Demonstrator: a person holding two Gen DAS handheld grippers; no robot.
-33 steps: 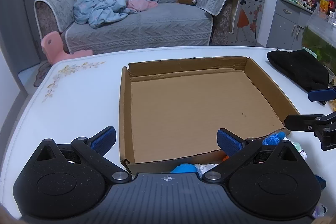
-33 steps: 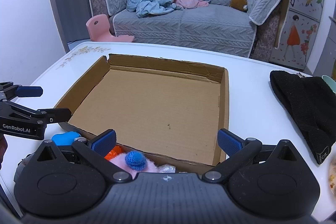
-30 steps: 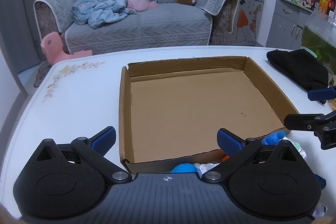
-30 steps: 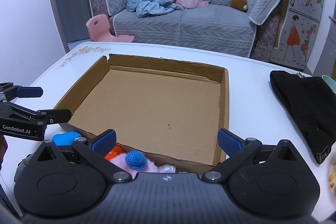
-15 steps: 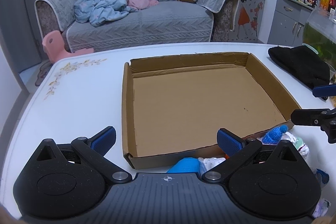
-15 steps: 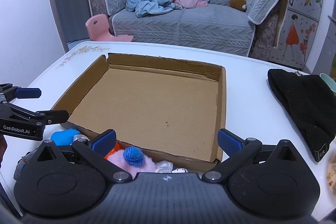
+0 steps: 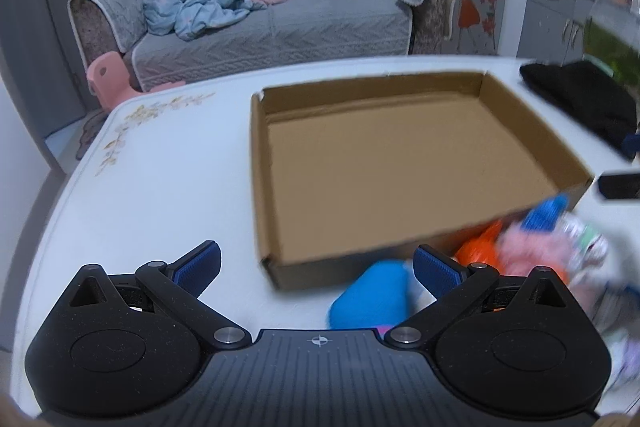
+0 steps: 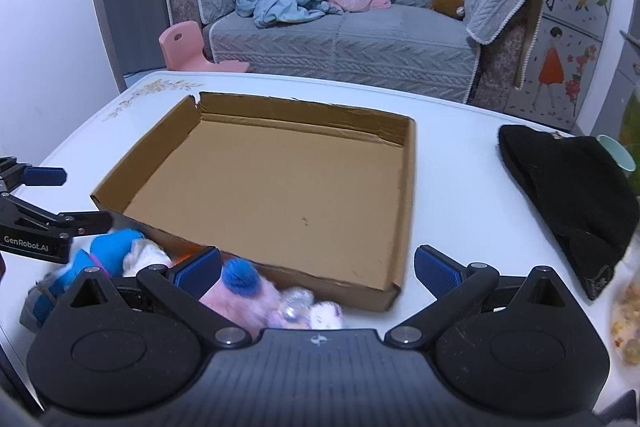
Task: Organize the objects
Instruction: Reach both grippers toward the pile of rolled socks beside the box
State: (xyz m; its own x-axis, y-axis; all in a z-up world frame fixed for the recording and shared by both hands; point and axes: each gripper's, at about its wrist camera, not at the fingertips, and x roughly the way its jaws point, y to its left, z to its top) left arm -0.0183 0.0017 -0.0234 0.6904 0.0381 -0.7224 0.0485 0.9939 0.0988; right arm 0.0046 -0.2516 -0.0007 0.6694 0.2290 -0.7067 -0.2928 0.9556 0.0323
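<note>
A shallow empty cardboard tray lies on the white table. A pile of small soft toys sits against its near wall: a blue plush, a pink plush with a blue pompom, an orange piece and small white toys. My left gripper is open and empty, just in front of the tray's near left corner. My right gripper is open and empty over the toys and the tray's near wall. The left gripper also shows in the right wrist view.
A black knit hat lies to the right of the tray. A green cup and a snack bag sit at the right table edge. A grey sofa and pink stool stand beyond the table.
Both grippers have pulled back and risen, so the tray looks farther away and more of the toy pile shows. Both stay open.
</note>
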